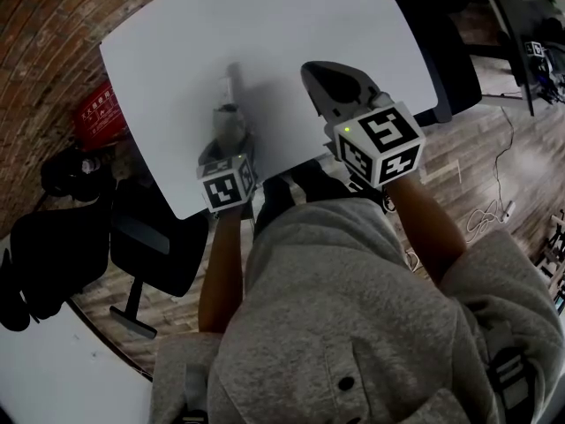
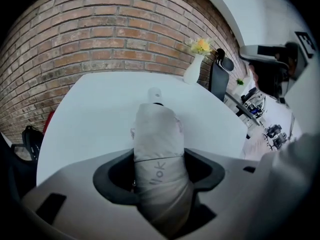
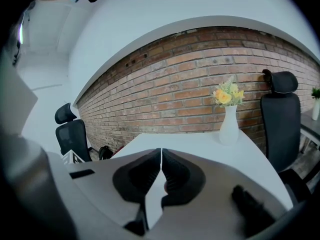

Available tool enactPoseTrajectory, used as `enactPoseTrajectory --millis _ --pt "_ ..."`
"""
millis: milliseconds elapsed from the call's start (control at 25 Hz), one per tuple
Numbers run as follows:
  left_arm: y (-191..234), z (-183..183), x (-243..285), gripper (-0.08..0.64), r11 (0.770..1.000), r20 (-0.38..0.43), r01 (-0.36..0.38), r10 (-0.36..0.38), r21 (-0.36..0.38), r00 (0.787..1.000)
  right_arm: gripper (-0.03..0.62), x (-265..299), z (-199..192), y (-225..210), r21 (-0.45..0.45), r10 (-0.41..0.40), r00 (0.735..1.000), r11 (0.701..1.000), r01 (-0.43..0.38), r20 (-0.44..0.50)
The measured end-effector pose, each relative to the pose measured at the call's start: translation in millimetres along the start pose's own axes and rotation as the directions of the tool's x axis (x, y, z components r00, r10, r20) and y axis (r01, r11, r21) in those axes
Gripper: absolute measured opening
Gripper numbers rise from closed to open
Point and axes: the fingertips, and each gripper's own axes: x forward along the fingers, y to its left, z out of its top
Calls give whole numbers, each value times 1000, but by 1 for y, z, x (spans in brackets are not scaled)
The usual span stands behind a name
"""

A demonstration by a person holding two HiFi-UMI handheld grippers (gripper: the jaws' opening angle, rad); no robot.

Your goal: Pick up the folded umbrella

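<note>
The folded umbrella [image 1: 231, 113], in a pale grey sleeve with a white cap at its far end, lies on the white table [image 1: 265, 34] and points away from me. My left gripper [image 1: 231, 140] comes down on its near end. In the left gripper view the umbrella [image 2: 157, 134] fills the gap between the dark pads [image 2: 117, 171], which touch it on both sides. My right gripper [image 1: 328, 73] hovers over the table to the right of the umbrella, apart from it. In the right gripper view its jaws [image 3: 161, 154] meet with nothing between them.
A white vase with yellow flowers [image 3: 229, 124] stands at the table's far side by the brick wall. Black office chairs stand at the table's right end [image 3: 282, 119] and near its left corner [image 1: 150, 246]. A red bag [image 1: 95, 113] lies on the floor at the left.
</note>
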Motion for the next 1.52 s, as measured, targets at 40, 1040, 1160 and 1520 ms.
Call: enactPoseTrajectory --millis 40,1040,1160,1520 --pt "0 2 -3 284 1000 8 1 -1 -3 1000 25 -2 1 0 -1 -2 1000 1000 2 3" --pt "-13 117 -157 284 998 415 -38 12 53 910 26 -49 51 17 -75 -13 992 997 23 125" --pt "-15 131 -180 284 998 465 -40 9 56 885 25 -57 58 18 -80 -17 990 996 29 142" --pt "-20 163 -243 284 994 611 -87 28 66 791 25 -82 71 6 -38 -59 980 997 68 191"
